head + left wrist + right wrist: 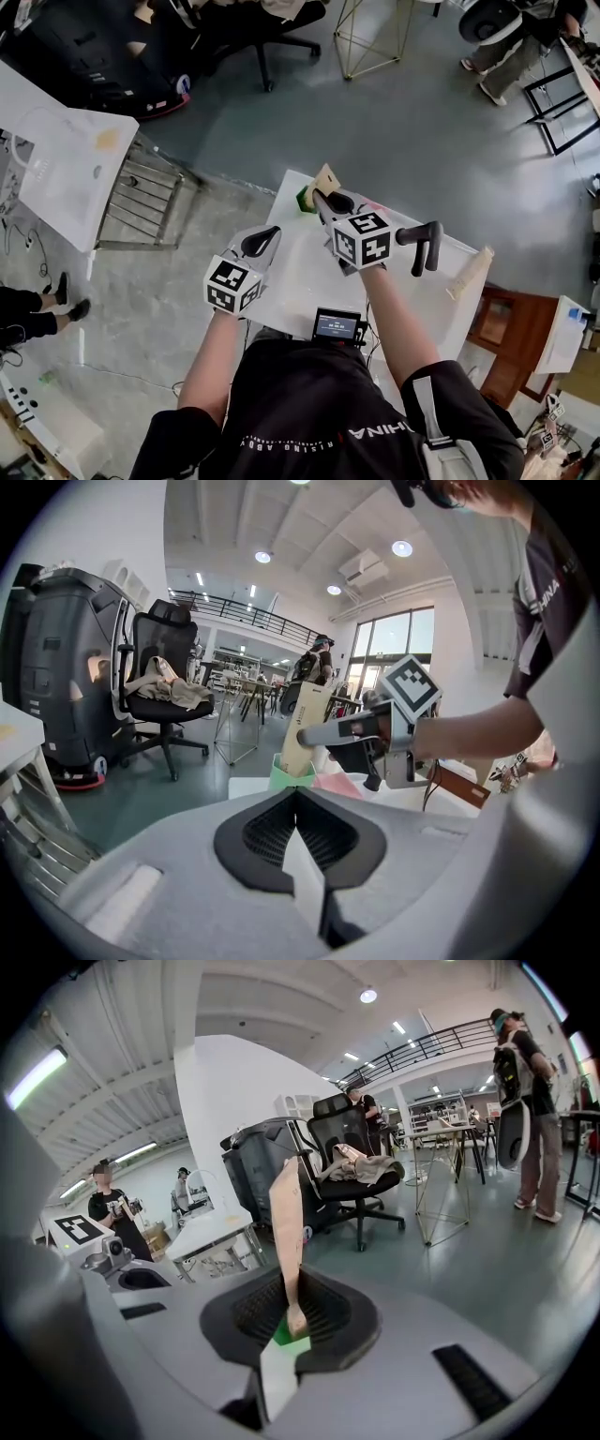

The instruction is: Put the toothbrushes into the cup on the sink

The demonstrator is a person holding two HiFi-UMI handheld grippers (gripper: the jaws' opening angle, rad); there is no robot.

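A flat beige toothbrush pack (325, 180) (307, 705) (286, 1232) stands upright with its lower end at a green cup (305, 200) (281, 775) (281, 1335) on the far left corner of the white sink top (300, 272). My right gripper (322, 195) (305, 735) (292, 1312) is closed on the pack just above the cup. Whether the pack's end rests inside the cup is hidden by the jaws. My left gripper (272, 232) (298, 794) hovers over the sink's left edge, shut, with nothing between its pads.
A black faucet (427, 244) rises at the sink's right, with a pale wooden piece (469, 272) beyond it. A small screen device (337, 326) sits at the near edge. A white table (66, 169) and wire rack (141, 197) stand to the left. An office chair (262, 47) is farther off.
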